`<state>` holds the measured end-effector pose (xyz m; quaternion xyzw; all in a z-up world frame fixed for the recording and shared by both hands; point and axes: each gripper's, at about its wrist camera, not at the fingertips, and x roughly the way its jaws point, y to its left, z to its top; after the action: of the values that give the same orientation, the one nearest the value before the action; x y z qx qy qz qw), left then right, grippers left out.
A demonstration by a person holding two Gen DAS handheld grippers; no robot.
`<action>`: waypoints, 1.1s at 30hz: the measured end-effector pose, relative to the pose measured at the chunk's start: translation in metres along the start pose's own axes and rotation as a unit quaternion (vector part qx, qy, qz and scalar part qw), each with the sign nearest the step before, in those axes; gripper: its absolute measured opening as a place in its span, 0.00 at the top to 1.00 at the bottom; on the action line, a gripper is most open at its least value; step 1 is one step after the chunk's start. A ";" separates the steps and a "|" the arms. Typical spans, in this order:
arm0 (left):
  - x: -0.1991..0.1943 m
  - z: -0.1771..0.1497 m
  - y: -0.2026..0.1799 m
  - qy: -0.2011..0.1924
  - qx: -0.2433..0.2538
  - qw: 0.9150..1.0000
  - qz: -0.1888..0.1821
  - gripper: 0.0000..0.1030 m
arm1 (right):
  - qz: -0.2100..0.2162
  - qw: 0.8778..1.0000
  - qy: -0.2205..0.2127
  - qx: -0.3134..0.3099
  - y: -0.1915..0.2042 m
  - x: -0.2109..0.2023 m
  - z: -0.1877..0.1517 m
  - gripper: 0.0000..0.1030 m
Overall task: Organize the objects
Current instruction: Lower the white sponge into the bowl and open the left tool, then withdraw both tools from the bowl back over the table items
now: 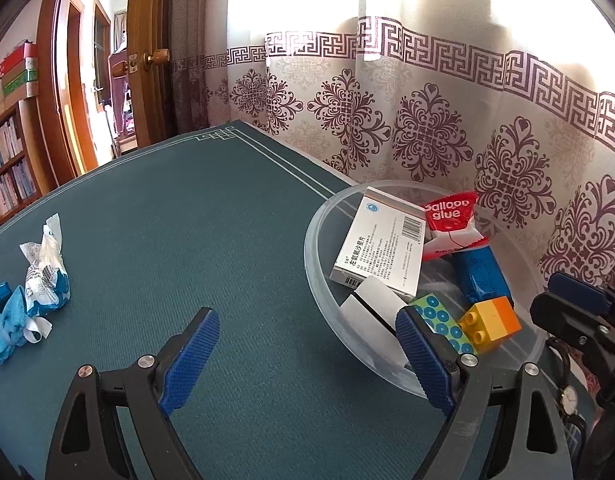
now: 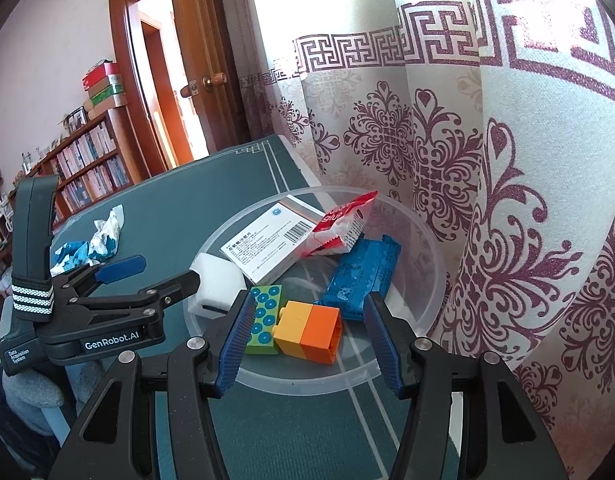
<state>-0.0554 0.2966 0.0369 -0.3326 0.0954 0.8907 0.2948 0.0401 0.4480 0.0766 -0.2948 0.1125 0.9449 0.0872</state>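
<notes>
A clear plastic bowl (image 1: 319,264) (image 2: 435,264) sits on the green table mat by the curtain. It holds a white medicine box (image 1: 381,240) (image 2: 267,248), a red balloon glue packet (image 1: 451,220) (image 2: 339,224), a blue packet (image 1: 483,272) (image 2: 363,272), a yellow-orange brick (image 1: 491,322) (image 2: 311,330), a green dotted brick (image 1: 443,320) (image 2: 265,316) and a white block (image 1: 371,308) (image 2: 215,284). Blue-white wrappers (image 1: 35,280) (image 2: 91,244) lie on the mat to the left. My left gripper (image 1: 307,356) is open and empty beside the bowl. My right gripper (image 2: 307,344) is open and empty over the bowl's near rim.
A patterned curtain (image 1: 427,128) hangs close behind the bowl. A wooden door (image 1: 147,52) and a bookshelf (image 1: 7,168) stand at the far left. The mat (image 1: 187,220) stretches between the wrappers and the bowl.
</notes>
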 end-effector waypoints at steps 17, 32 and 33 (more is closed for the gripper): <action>-0.010 0.000 0.009 0.001 -0.014 1.000 0.003 0.06 | 0.001 1.000 0.002 -0.003 0.005 -0.001 -0.001 0.44; -0.039 -0.012 0.050 -0.005 -0.041 0.998 0.038 0.03 | 0.014 0.999 0.008 -0.030 0.030 -0.002 -0.004 0.44; -0.041 -0.013 0.055 -0.006 -0.044 0.998 0.044 0.03 | 0.017 0.999 0.009 -0.034 0.034 -0.003 -0.004 0.44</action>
<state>-0.0559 0.2285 0.0519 -0.3353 0.0686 0.9081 0.2414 0.0364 0.4143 0.0806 -0.3038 0.0861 0.9470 0.0599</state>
